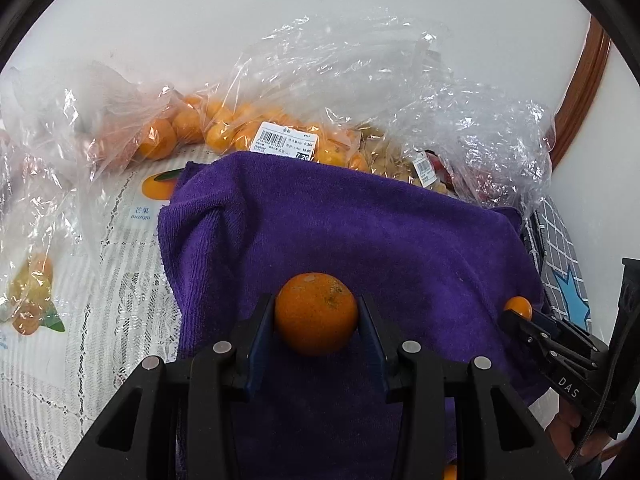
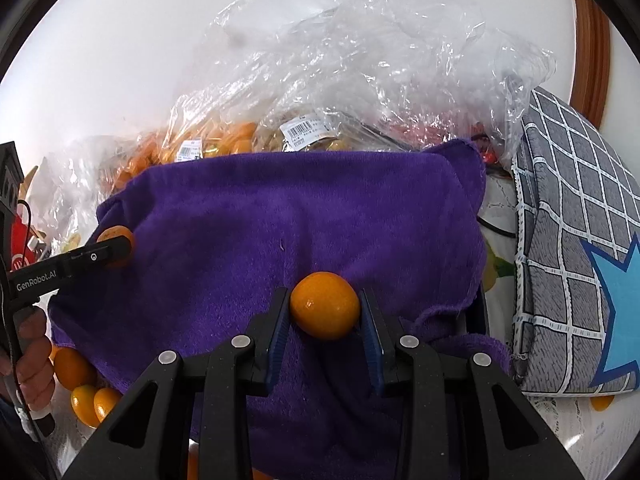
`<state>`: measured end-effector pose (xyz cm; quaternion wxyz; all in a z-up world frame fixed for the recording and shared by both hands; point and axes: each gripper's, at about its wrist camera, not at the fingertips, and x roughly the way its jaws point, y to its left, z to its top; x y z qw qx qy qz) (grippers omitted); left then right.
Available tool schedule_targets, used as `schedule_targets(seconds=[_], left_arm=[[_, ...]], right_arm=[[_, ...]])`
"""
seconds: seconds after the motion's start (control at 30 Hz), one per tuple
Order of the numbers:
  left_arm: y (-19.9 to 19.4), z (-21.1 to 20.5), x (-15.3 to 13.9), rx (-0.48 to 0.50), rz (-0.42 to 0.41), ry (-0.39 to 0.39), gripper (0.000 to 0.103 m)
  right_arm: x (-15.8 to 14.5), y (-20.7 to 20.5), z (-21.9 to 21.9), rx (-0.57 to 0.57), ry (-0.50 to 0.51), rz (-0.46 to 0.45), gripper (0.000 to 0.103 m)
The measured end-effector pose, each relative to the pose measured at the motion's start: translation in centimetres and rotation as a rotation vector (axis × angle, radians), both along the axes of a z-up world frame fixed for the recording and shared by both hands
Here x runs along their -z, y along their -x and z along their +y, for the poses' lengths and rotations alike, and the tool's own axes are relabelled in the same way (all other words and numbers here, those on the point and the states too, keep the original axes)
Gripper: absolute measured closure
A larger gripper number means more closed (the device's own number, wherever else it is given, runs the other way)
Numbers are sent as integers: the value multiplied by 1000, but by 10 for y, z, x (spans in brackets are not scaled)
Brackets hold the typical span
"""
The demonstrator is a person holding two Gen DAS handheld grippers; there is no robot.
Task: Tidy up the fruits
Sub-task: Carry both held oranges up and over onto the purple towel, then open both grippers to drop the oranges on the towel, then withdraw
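Currently, a purple towel (image 1: 360, 240) is spread over the table and serves as the landmark for everything else. Above its near half, the left gripper (image 1: 316, 316) is clenched on a dull-skinned orange fruit (image 1: 316, 314), whose sides are pressed by both blue pads. Toward the towel's right edge, the right gripper (image 2: 325, 307) is likewise clamped on a glossy orange fruit (image 2: 325, 306). Behind the towel, clear plastic bags (image 1: 360, 92) are piled, and bagged orange fruits (image 1: 188, 128) with a barcode label (image 1: 285, 142) are seen through them. To the towel's left, a lace tablecloth (image 1: 120, 300) printed with a mango picture is exposed. To its right, a grey checked cushion (image 2: 576, 216) with a blue star is lying. Off the towel's near left corner, a few loose small oranges (image 2: 80, 380) are gathered beside the hand (image 2: 34, 364) that grips the left tool.
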<state>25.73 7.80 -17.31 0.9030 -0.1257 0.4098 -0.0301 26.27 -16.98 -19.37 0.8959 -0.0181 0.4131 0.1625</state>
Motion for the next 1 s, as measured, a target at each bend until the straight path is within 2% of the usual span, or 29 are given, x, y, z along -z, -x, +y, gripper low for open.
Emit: schedule_targets(seconds=[0.27,0.5,0.6,0.8,1.0], left_arm=[[0,-4,-2,13,6,-5,64],[1,-11,0,23,12,-38,63],[2,-15,-1,22,18,-54,61],[11,-21,-13,10,-3,-83,58],[37,-22,-32,-10,-52,-80,58]], right_arm=[[2,1,5,-7,33,2,67],[-8,10,5,-8,27,-29,45],[-14,14,4,-4,12,-41,39],[-32,27,2,27,-27,-106,39],[-55,52,1,46,-5,-174,39]])
